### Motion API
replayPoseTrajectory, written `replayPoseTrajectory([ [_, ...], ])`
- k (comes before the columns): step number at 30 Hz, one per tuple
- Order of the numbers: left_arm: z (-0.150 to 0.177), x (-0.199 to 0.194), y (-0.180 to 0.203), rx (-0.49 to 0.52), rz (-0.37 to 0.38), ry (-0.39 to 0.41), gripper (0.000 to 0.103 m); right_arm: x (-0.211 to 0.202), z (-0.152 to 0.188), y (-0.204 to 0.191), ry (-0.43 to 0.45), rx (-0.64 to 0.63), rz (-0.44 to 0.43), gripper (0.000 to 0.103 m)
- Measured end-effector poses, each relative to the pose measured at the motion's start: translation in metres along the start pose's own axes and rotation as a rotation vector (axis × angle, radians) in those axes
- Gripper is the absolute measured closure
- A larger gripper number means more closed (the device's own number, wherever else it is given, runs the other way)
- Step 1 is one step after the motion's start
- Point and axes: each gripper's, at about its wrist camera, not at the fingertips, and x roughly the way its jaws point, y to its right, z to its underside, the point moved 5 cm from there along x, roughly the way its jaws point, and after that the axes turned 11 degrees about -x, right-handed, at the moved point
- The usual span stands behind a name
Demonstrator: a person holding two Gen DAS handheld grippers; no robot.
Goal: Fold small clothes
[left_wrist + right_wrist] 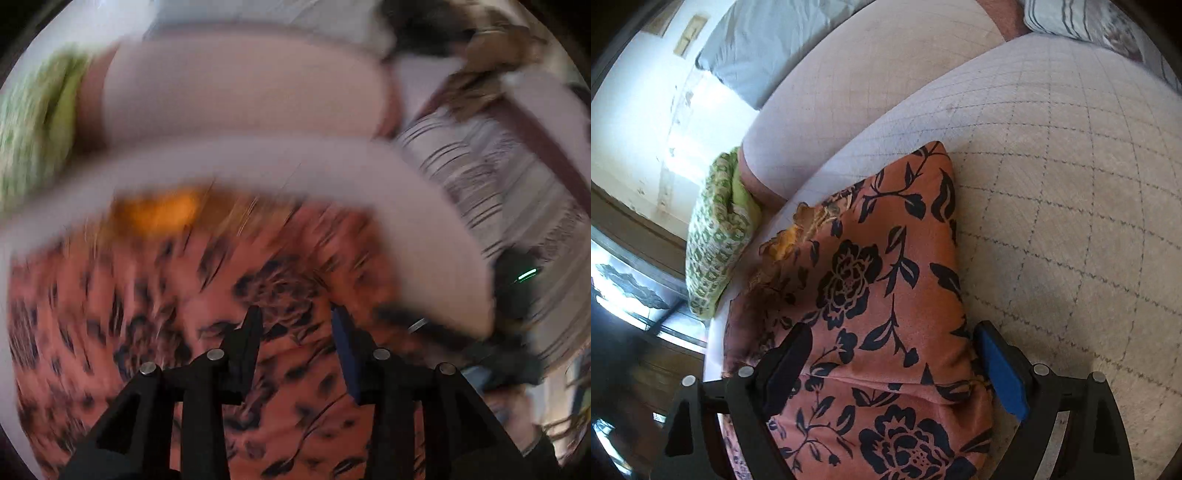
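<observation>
A salmon-pink garment with a dark floral print lies folded on the quilted bed cover. An orange trim shows at its far left corner. My right gripper is open, its fingers straddling the garment just above it. In the left wrist view, heavily blurred, the same garment fills the lower half. My left gripper is open right over the cloth and holds nothing.
A green patterned cloth lies at the bed's left edge; it also shows in the left wrist view. A grey pillow and a striped pillow sit at the back. A striped cloth is at right.
</observation>
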Motion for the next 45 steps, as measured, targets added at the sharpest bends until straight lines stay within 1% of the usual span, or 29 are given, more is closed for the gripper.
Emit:
replayPoseTrajectory([
  [2,0.002,-0.013,-0.037,-0.064,-0.017,0.029,0.060,-0.001,-0.002,-0.001,-0.003,0.013,-0.012,0.012],
  [3,0.002,-0.028,-0.061,-0.091,-0.057,0.071,0.053,-0.002,-0.002,-0.001,-0.008,0.024,-0.019,0.012],
  [5,0.006,-0.053,-0.103,-0.144,-0.128,0.137,0.046,-0.006,-0.003,-0.005,0.000,0.032,-0.029,0.012],
  [7,0.013,-0.078,-0.157,-0.205,-0.199,0.197,0.043,-0.016,-0.006,-0.014,0.042,0.004,-0.019,0.012],
  [9,0.024,-0.095,-0.205,-0.243,-0.273,0.214,0.043,-0.024,-0.011,-0.026,0.072,-0.023,-0.017,0.012],
  [11,0.029,-0.097,-0.245,-0.283,-0.343,0.221,0.043,-0.027,-0.018,-0.043,0.079,-0.055,-0.021,0.012],
  [12,0.033,-0.097,-0.263,-0.310,-0.364,0.218,0.043,-0.031,-0.023,-0.058,0.097,-0.096,-0.003,0.012],
  [14,0.037,-0.090,-0.284,-0.335,-0.379,0.196,0.043,-0.035,-0.028,-0.078,0.122,-0.127,-0.013,0.012],
  [16,0.042,-0.080,-0.300,-0.346,-0.404,0.161,0.043,-0.023,-0.029,-0.095,0.077,-0.143,-0.041,0.012],
  [18,0.046,-0.076,-0.311,-0.354,-0.406,0.157,0.043,0.000,-0.025,-0.095,0.003,-0.150,-0.016,0.012],
  [19,0.048,-0.077,-0.315,-0.363,-0.409,0.169,0.043,0.009,-0.021,-0.089,-0.023,-0.145,0.005,0.012],
  [20,0.050,-0.082,-0.322,-0.382,-0.433,0.184,0.046,0.028,-0.013,-0.069,-0.090,-0.101,0.077,0.012],
  [21,0.052,-0.086,-0.328,-0.399,-0.450,0.189,0.050,0.036,-0.007,-0.056,-0.134,-0.066,0.120,0.013],
  [22,0.054,-0.089,-0.333,-0.416,-0.454,0.190,0.050,0.038,-0.004,-0.051,-0.119,-0.051,0.103,0.013],
  [23,0.057,-0.094,-0.337,-0.441,-0.428,0.189,0.050,0.032,-0.006,-0.056,-0.090,-0.068,0.096,0.013],
  [25,0.059,-0.095,-0.332,-0.438,-0.334,0.188,0.050,0.026,-0.007,-0.065,-0.086,-0.091,0.097,0.013],
  [26,0.060,-0.097,-0.323,-0.411,-0.297,0.187,0.050,0.023,-0.008,-0.068,-0.078,-0.101,0.100,0.013],
  [28,0.062,-0.099,-0.303,-0.330,-0.271,0.184,0.050,0.019,-0.008,-0.073,-0.063,-0.126,0.121,0.013],
  [30,0.064,-0.091,-0.284,-0.220,-0.298,0.174,0.050,0.012,-0.005,-0.078,-0.038,-0.135,0.113,0.013],
  [31,0.064,-0.085,-0.281,-0.178,-0.340,0.166,0.050,0.009,-0.002,-0.078,-0.033,-0.135,0.111,0.013],
  [33,0.064,-0.067,-0.282,-0.158,-0.413,0.109,0.053,0.007,0.006,-0.079,-0.025,-0.144,0.098,0.013],
  [34,0.064,-0.063,-0.286,-0.167,-0.416,0.093,0.054,0.006,0.009,-0.077,-0.023,-0.150,0.097,0.013],
  [35,0.064,-0.064,-0.289,-0.174,-0.406,0.114,0.055,0.004,0.013,-0.076,-0.021,-0.162,0.098,0.013],
  [36,0.064,-0.068,-0.292,-0.178,-0.410,0.124,0.072,0.003,0.016,-0.078,-0.017,-0.178,0.099,0.013],
  [37,0.064,-0.072,-0.295,-0.196,-0.412,0.128,0.088,-0.002,0.016,-0.076,-0.012,-0.185,0.102,0.013],
  [38,0.063,-0.076,-0.301,-0.241,-0.379,0.129,0.094,-0.004,0.016,-0.075,-0.008,-0.188,0.103,0.013],
  [41,0.064,-0.080,-0.321,-0.427,-0.287,0.157,0.094,-0.006,0.016,-0.072,0.005,-0.179,0.087,0.013],
  [43,0.077,-0.084,-0.336,-0.613,-0.186,0.198,0.094,-0.008,0.016,-0.070,0.023,-0.172,0.068,0.013],
  [45,0.089,-0.086,-0.344,-0.759,-0.096,0.228,0.091,-0.008,0.016,-0.069,0.025,-0.165,0.054,0.013],
])
